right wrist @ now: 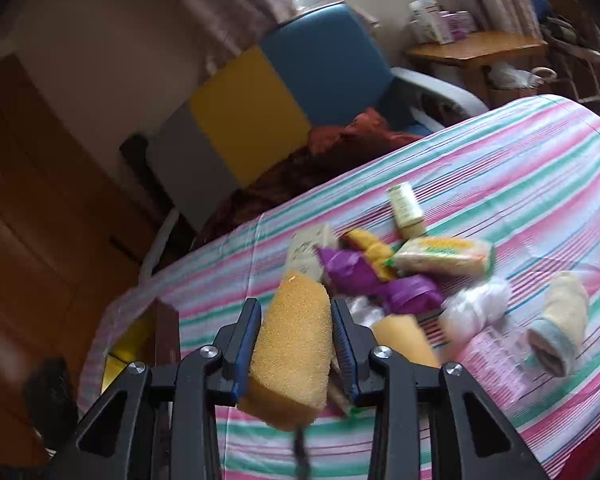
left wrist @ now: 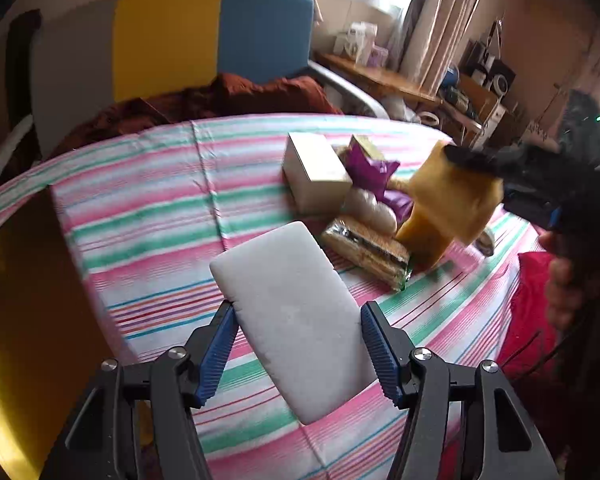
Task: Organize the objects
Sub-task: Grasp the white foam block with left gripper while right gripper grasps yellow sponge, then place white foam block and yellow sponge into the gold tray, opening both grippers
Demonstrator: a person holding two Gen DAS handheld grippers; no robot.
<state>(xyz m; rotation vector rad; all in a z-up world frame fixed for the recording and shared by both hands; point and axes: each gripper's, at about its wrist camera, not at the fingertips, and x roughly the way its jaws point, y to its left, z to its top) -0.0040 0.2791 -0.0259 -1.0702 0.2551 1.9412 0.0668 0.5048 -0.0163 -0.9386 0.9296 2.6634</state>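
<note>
My left gripper (left wrist: pixel 296 344) is shut on a white foam block (left wrist: pixel 292 316) and holds it above the striped bedsheet (left wrist: pixel 148 208). My right gripper (right wrist: pixel 296 332) is shut on a yellow sponge (right wrist: pixel 296 340); it shows in the left wrist view (left wrist: pixel 480 164) with the sponge (left wrist: pixel 452 196) over the pile. The pile holds a white box (left wrist: pixel 316 172), purple wrappers (left wrist: pixel 372 168), a biscuit pack (left wrist: pixel 364 248) and a white bag (left wrist: pixel 372 208). In the right wrist view I also see a second yellow sponge (right wrist: pixel 404 336), a noodle pack (right wrist: pixel 444 256), a small bottle (right wrist: pixel 406 204) and a rolled sock (right wrist: pixel 560 320).
A brown and yellow box (left wrist: pixel 24 320) stands at the bed's left edge. A headboard of grey, yellow and blue panels (left wrist: pixel 172 36) lies behind, with a dark red blanket (left wrist: pixel 220 100). A wooden desk (left wrist: pixel 380 76) with clutter stands at the back right.
</note>
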